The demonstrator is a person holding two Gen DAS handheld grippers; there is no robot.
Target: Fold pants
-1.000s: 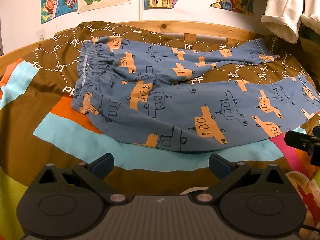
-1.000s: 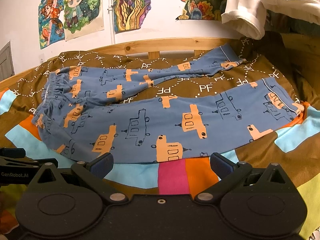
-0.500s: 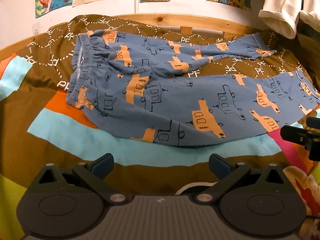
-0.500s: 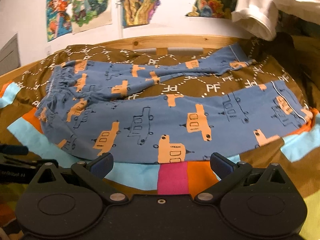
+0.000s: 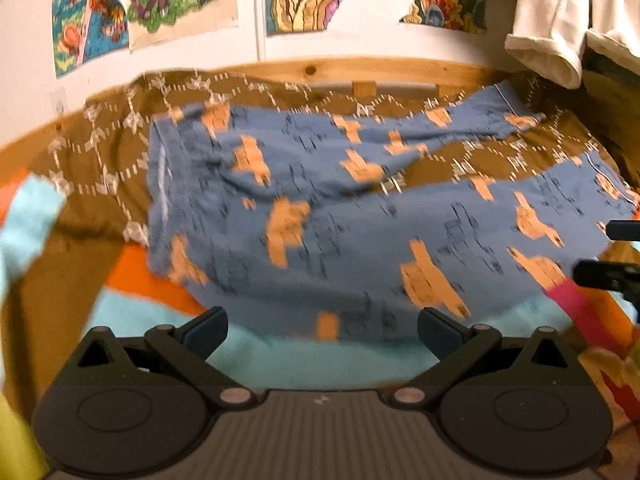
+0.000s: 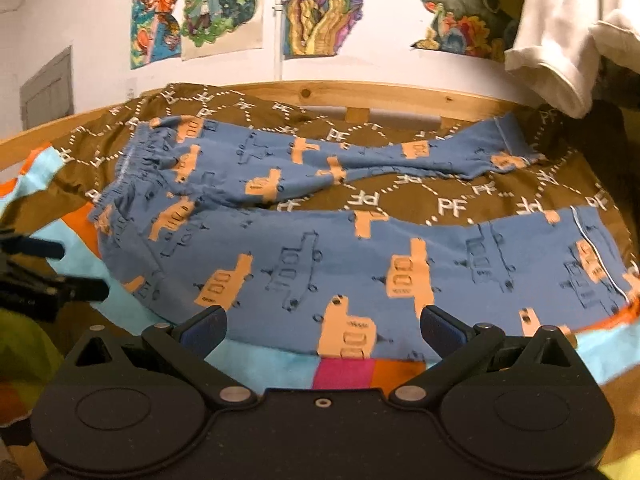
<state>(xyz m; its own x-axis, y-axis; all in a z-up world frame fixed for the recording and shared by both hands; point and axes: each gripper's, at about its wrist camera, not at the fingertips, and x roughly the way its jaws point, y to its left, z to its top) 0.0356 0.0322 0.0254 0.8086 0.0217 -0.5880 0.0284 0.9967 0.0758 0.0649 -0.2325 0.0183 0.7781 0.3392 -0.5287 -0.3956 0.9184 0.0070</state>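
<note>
Blue pants with orange car prints [image 5: 340,232] lie spread flat on the bed, waistband at the left, both legs running to the right with a gap between them. They show the same way in the right wrist view [image 6: 340,256]. My left gripper [image 5: 322,330] is open and empty, just in front of the near edge of the seat. My right gripper [image 6: 322,330] is open and empty, at the near edge of the closer leg. Each gripper shows at the edge of the other's view: right one [image 5: 612,272], left one [image 6: 36,276].
The bed has a brown patterned cover [image 6: 452,200] with coloured stripes [image 5: 280,352] at the front. A wooden rail [image 5: 380,72] runs along the far side by a wall with posters [image 6: 200,12]. White clothing [image 5: 552,20] hangs at the upper right.
Both grippers have moved forward toward the pants, so the near edge now sits between the fingertips. The left view is blurred with motion. The pants have not moved.
</note>
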